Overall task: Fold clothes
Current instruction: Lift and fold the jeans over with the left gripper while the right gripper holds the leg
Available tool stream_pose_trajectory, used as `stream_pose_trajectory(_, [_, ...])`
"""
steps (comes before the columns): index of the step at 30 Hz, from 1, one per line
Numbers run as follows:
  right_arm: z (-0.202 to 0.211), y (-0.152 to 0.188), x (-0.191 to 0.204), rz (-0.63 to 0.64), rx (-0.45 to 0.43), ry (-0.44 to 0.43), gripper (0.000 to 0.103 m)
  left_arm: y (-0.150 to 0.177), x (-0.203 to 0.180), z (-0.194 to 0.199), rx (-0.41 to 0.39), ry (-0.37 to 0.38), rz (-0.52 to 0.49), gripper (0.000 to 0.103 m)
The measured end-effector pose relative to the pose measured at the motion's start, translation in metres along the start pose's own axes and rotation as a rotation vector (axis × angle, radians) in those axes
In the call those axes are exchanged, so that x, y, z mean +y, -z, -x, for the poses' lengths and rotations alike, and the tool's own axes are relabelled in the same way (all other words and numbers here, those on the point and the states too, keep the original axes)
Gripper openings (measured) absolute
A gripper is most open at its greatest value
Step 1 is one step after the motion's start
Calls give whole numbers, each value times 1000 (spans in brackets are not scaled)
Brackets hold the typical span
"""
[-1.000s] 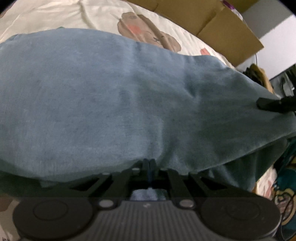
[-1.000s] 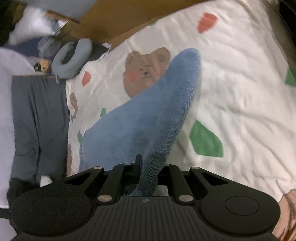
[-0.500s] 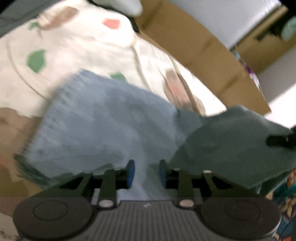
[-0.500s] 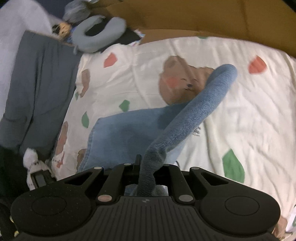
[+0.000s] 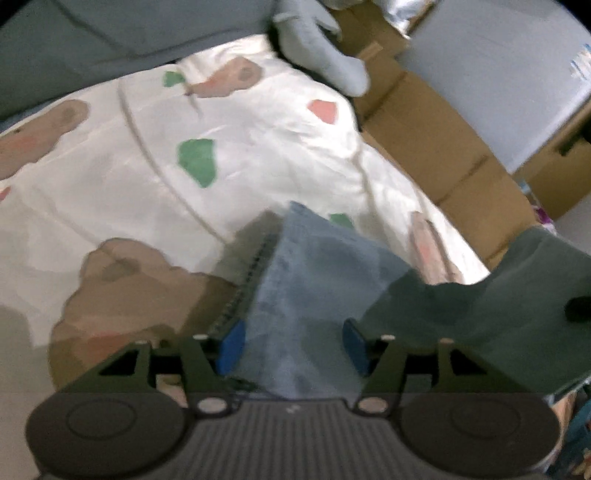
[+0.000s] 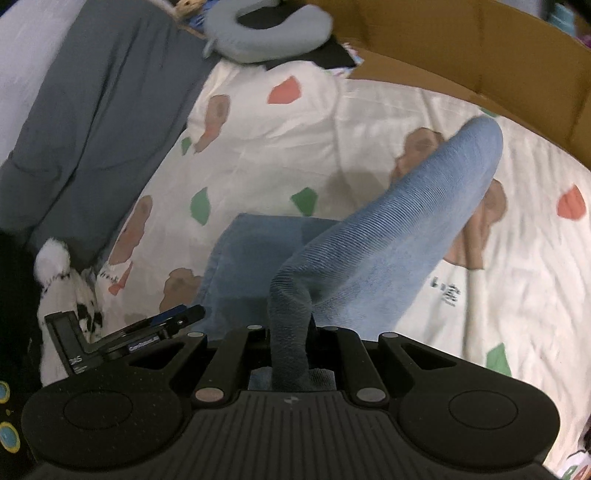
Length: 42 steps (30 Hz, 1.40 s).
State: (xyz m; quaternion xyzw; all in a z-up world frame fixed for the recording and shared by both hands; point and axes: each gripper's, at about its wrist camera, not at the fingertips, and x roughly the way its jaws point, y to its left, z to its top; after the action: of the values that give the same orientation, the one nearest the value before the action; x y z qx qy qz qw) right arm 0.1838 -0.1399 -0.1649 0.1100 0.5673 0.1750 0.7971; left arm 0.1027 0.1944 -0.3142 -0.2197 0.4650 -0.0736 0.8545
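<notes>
Spread on a cream bedsheet (image 6: pixel 369 122) printed with bears and coloured patches lies a blue garment (image 6: pixel 255 258), soft and finely ribbed, partly flat and partly lifted. In the right wrist view one edge of it rises from the flat part in a thick rolled band that arcs up over a bear print and comes back down into the right gripper (image 6: pixel 291 332), whose jaws are pressed together on that cloth, pinching it tight. In the left wrist view the same garment (image 5: pixel 317 280) runs between the blue pads (image 5: pixel 231 345) of the left gripper (image 5: pixel 291 341); those jaws are opening, the pads stand apart and do not press the cloth, though it still lies between them. To the right in that view the lifted fold hangs in shadow, with a dark tip of the other tool poking through near its edge. The left gripper also shows low at the left of the right wrist view, just beside the garment's flat corner. Beyond the sheet, a grey neck pillow (image 6: pixel 266 33) sits at the head of the bed, a dark grey cloth (image 6: pixel 92 122) lies along one side, and brown cardboard boxes (image 5: pixel 443 140) stand along the other. A white plush toy (image 6: pixel 62 280) rests by the sheet's edge.
</notes>
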Motion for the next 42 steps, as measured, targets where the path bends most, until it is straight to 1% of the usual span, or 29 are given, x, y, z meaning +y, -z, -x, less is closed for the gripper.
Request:
stream_pose_trajectory(3, [-7,-5,18,26,4,-6,7,3,12,1,2,31,37,64])
stream_pose_trajectory(8, [-22,-10,42,53,14,-36,7,8,27,-3,0,51,93,63])
stream_pose_trajectory(13, [-41,-10,61,56,17,-73,7,14,39,-9,4,74,142,58])
stream_pose_trajectory(17, [-55,-8,70,40,21,-95,8,15,43,-9,1,79,155,53])
stream_pose_trajectory(20, [-66,-5,78,54,32,-97,8,15,47,-9,1,84,162,50])
stream_pose_trajectory(26, [-99,5,100,115,73,-49,8,15,49,-8,-7,92,167,46])
stream_pose_trajectory(30, [-121,9,117,175,94,8,8,15,51,-8,-8,94,166,42])
stream_pose_trajectory(34, [-138,14,133,251,133,56,8,16,54,-7,-9,102,173,41])
stream_pose_trajectory(37, [-147,18,138,275,161,69,7,16,56,-3,-21,121,179,38])
stream_pose_trajectory(40, [-152,21,144,284,175,81,7,14,58,7,-44,123,160,38])
stream_pose_trajectory(42, [-157,23,148,295,187,86,8,13,61,12,-59,128,169,38])
